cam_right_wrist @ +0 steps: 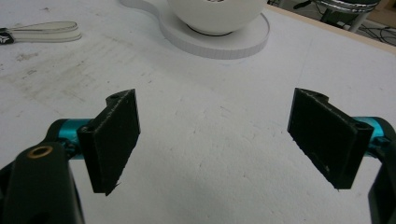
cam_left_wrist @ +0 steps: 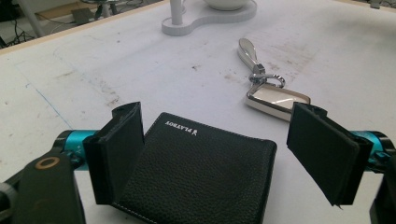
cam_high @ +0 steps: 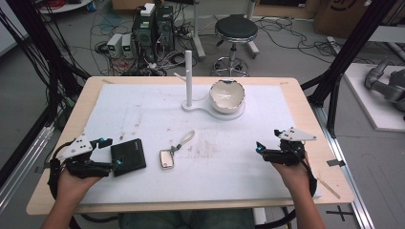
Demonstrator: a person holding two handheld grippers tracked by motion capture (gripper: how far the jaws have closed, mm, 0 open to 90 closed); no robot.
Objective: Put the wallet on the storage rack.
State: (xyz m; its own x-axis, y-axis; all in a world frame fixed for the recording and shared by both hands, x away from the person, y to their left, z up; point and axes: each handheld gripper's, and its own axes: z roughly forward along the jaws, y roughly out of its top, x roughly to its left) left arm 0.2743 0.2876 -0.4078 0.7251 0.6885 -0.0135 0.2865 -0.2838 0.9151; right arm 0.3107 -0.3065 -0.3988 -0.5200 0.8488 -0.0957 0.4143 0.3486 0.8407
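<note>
The left gripper [cam_high: 106,151] rests at the near left of the white mat [cam_high: 143,109], its jaws spread wide and clamping nothing. A black wallet [cam_high: 128,156] lies flat on the mat just ahead of it; in the left gripper view the wallet [cam_left_wrist: 196,172] sits between the spread jaws, its near left corner by the left pad, clear of the right pad. Just right of the wallet lies a silver key fob [cam_high: 167,158] with a pale strap [cam_high: 186,139]. The right gripper [cam_high: 267,143] rests at the near right, well apart from the wallet, jaws also wide over bare mat. At the far side stands a white stand [cam_high: 188,78] with a bowl [cam_high: 227,95] on its base.
</note>
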